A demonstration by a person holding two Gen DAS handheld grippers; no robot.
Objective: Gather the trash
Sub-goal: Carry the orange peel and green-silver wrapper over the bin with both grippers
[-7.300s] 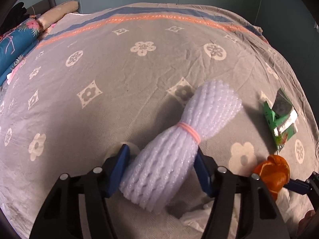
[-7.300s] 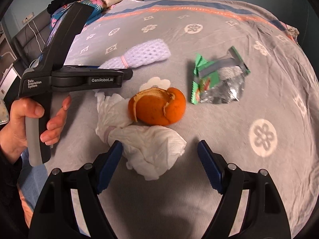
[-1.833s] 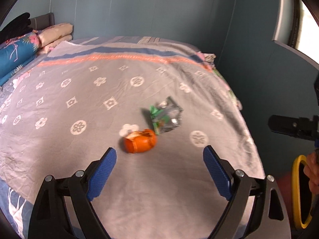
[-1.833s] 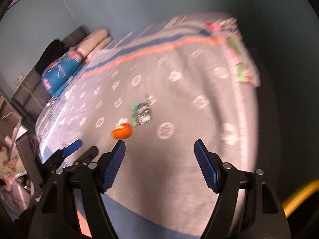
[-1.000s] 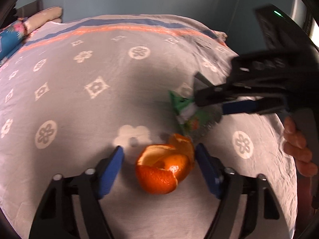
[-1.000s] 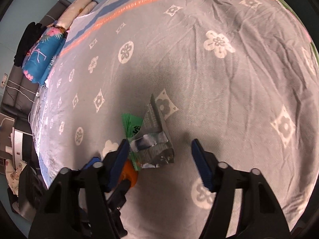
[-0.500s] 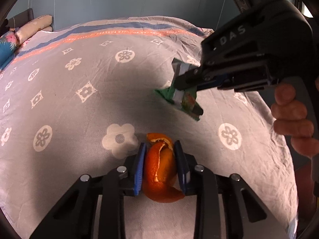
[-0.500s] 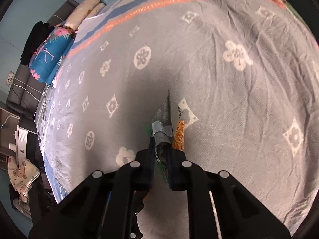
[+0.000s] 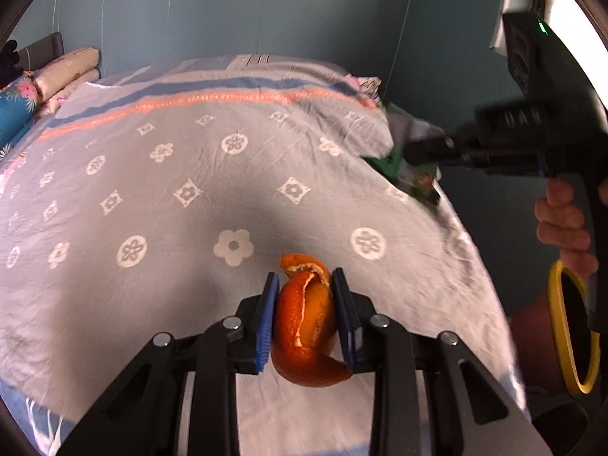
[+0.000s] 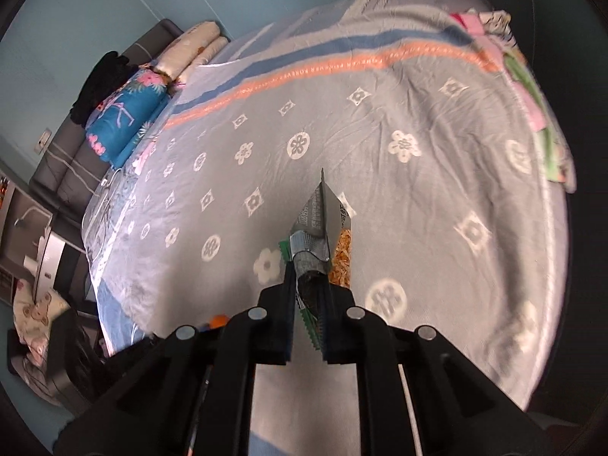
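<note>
My left gripper (image 9: 306,285) is shut on the orange peel (image 9: 307,326) and holds it lifted above the grey bedspread (image 9: 190,190). My right gripper (image 10: 308,281) is shut on the green and silver snack wrapper (image 10: 321,224) and holds it raised above the bed. In the left wrist view the right gripper (image 9: 408,154) is at the right, past the bed's edge, with the wrapper (image 9: 410,176) hanging from it.
A yellow-rimmed bin (image 9: 570,326) stands on the floor right of the bed. Pillows and a blue floral quilt (image 10: 121,114) lie at the head of the bed. The bed's right edge (image 9: 475,266) drops off near the bin.
Both grippers have lifted their loads off the bed and pulled back. The right gripper has carried the wrapper to the right, beyond the bed's edge.
</note>
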